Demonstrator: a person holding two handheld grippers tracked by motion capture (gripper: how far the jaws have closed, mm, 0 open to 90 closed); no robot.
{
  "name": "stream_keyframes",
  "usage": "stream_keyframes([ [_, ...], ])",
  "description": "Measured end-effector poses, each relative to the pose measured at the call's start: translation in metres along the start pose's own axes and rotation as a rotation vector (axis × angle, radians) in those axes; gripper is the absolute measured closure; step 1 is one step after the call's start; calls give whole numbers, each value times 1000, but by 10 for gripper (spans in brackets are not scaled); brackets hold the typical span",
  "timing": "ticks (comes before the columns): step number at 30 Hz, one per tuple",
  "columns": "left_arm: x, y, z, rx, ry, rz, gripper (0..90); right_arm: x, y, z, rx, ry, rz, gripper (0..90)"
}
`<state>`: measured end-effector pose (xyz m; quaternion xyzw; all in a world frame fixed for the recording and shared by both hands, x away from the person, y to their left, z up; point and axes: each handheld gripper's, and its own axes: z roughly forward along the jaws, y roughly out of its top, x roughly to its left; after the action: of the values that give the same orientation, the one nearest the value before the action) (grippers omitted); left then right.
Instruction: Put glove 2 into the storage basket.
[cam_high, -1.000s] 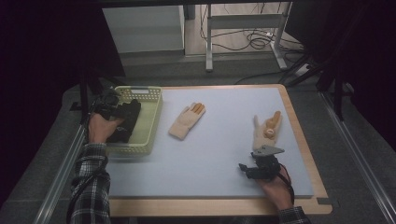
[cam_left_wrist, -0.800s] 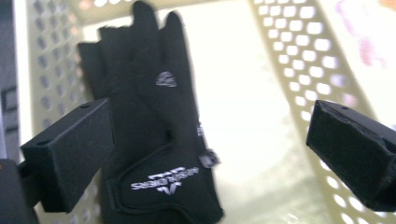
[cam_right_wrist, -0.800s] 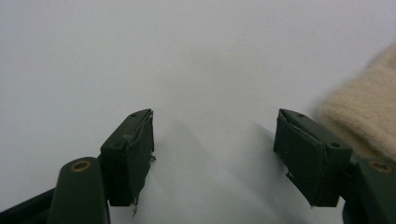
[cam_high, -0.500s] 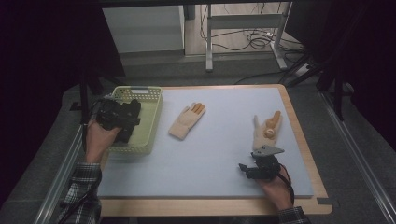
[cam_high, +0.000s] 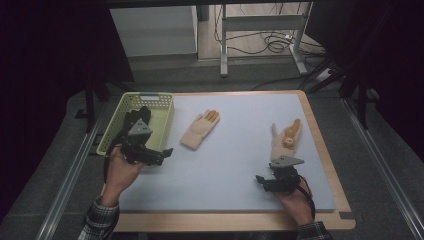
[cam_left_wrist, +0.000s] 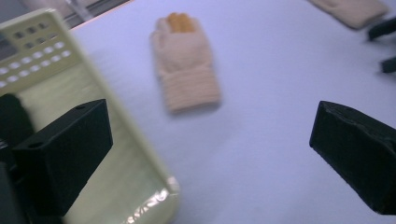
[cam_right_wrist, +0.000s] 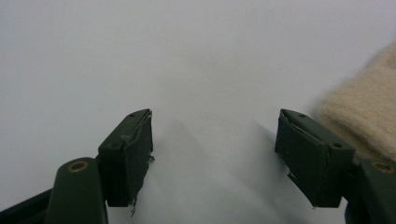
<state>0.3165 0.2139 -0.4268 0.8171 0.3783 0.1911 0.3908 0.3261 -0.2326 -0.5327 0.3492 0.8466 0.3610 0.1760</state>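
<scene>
A beige knit glove with orange fingertips (cam_high: 200, 129) lies flat on the pale blue mat, just right of the yellow-green basket (cam_high: 135, 102). In the left gripper view this glove (cam_left_wrist: 187, 65) lies ahead of my left gripper (cam_left_wrist: 210, 154), whose jaws stand wide open with nothing between them. My left gripper (cam_high: 160, 154) hovers at the basket's near right corner. A second beige glove (cam_high: 285, 140) lies at the right. My right gripper (cam_high: 262, 182) rests just in front of it, open and empty (cam_right_wrist: 215, 158), with the glove's cuff (cam_right_wrist: 369, 112) beside its right jaw.
The basket's wall (cam_left_wrist: 32, 42) runs beside my left jaw, and something dark (cam_left_wrist: 14, 116) lies inside it; I cannot tell what. The mat sits on a wooden table (cam_high: 325, 150). Dark floor, a metal stand (cam_high: 260, 30) and cables lie beyond the far edge.
My left gripper has moved from over the basket towards the right and nearer, out past the basket's near right corner. The right gripper and both gloves have stayed put.
</scene>
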Motion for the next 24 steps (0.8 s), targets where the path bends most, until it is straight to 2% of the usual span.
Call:
stream_keyframes([
  [4, -27, -11, 6, -38, -35, 27, 0, 0, 0, 0, -2, 1, 2, 269],
  [5, -29, -12, 7, -38, -42, 30, 0, 0, 0, 0, -2, 1, 3, 268],
  [6, -38, -18, 11, -41, -59, 41, 0, 0, 0, 0, -2, 1, 2, 267],
  [12, -63, -41, 33, -18, -84, 85, 7, 0, 0, 1, 0, -6, 4, 246],
  [16, -69, -59, 52, 28, -92, 78, 7, 0, 0, 1, 4, -14, 9, 227],
  [19, -69, -73, 64, 67, -71, 57, 7, 0, 0, 1, 5, -16, 10, 223],
  [21, -68, -82, 70, 82, -77, 37, 7, 0, 0, 1, 6, -17, 11, 222],
  [24, -67, -91, 77, 127, -57, 40, 8, 0, 0, 1, 6, -17, 10, 221],
])
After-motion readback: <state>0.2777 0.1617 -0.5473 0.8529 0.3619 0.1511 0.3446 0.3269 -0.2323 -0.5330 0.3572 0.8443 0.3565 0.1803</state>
